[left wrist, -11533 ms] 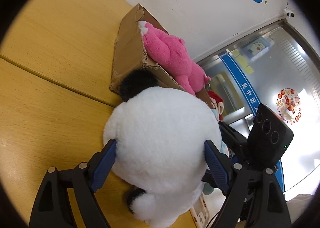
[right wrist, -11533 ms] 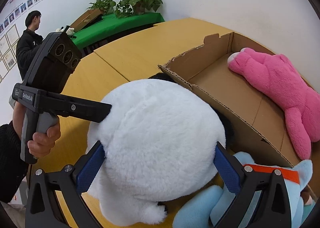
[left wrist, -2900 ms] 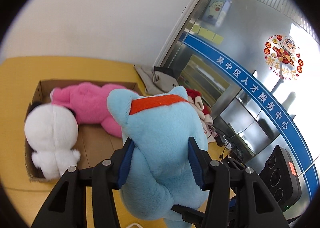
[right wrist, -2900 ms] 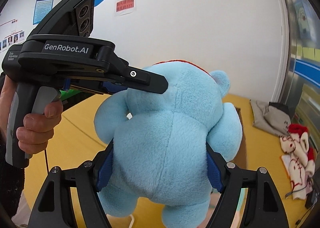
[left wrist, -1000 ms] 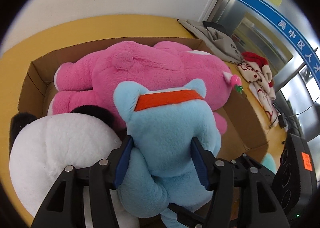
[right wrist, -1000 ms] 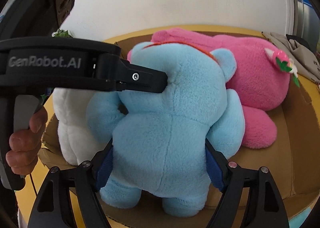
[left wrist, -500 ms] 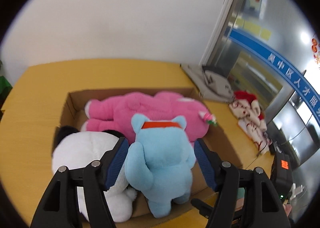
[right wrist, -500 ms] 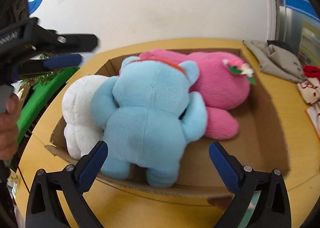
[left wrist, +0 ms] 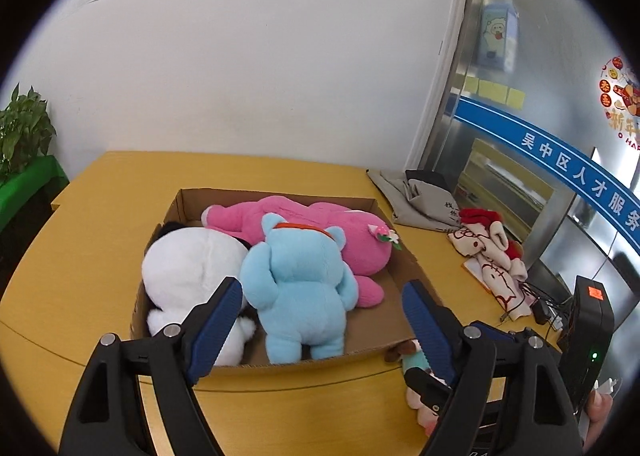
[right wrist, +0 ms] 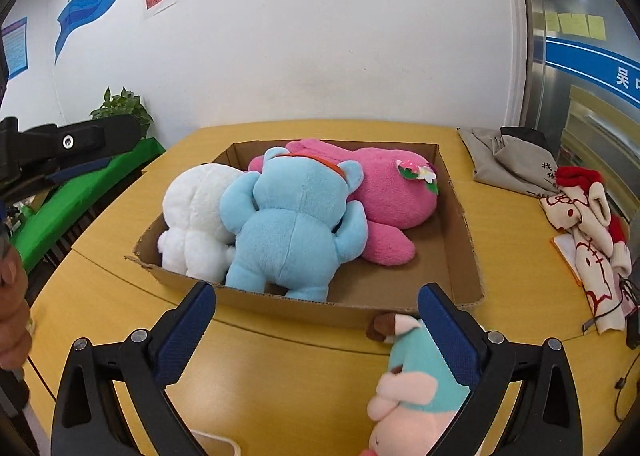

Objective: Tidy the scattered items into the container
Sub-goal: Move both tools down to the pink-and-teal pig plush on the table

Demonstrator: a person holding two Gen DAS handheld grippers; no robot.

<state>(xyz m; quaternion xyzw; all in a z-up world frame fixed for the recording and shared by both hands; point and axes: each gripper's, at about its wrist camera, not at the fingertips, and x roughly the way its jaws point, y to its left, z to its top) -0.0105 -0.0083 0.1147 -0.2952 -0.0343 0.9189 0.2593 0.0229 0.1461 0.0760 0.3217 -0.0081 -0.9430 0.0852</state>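
Left wrist view. Left gripper [left wrist: 322,318]: one, jaws spread wide, holding nothing, hovering above the near edge of the box. Box [left wrist: 404,256]: one, open cardboard, on the yellow table [left wrist: 100,224]. Plush toys inside, three: one white toy [left wrist: 188,268] at the left, one blue toy [left wrist: 298,288] with an orange collar in the middle, back toward the camera, one pink toy [left wrist: 344,228] lying along the far side. All three touch one another. Outside the box: one small teal-and-pink toy [left wrist: 416,368] on the table just beside the box's near right corner, partly hidden by the gripper's right finger. Right of the box: one grey cloth [left wrist: 416,196], one red-and-cream cloth [left wrist: 488,256]. One plant [left wrist: 24,132] at far left.

Right wrist view. Right gripper [right wrist: 316,324]: one, released, jaws wide, nothing between them. Box [right wrist: 464,240] ahead holds the same three: white toy [right wrist: 196,212], blue toy [right wrist: 292,224], pink toy [right wrist: 384,192]. Teal-and-pink toy [right wrist: 412,380]: one, on the table [right wrist: 280,356] outside the box's near wall, close against the right finger. Grey cloth [right wrist: 508,160] and red-and-cream cloth [right wrist: 588,224] at right. Left gripper [right wrist: 72,152] enters from the left edge.
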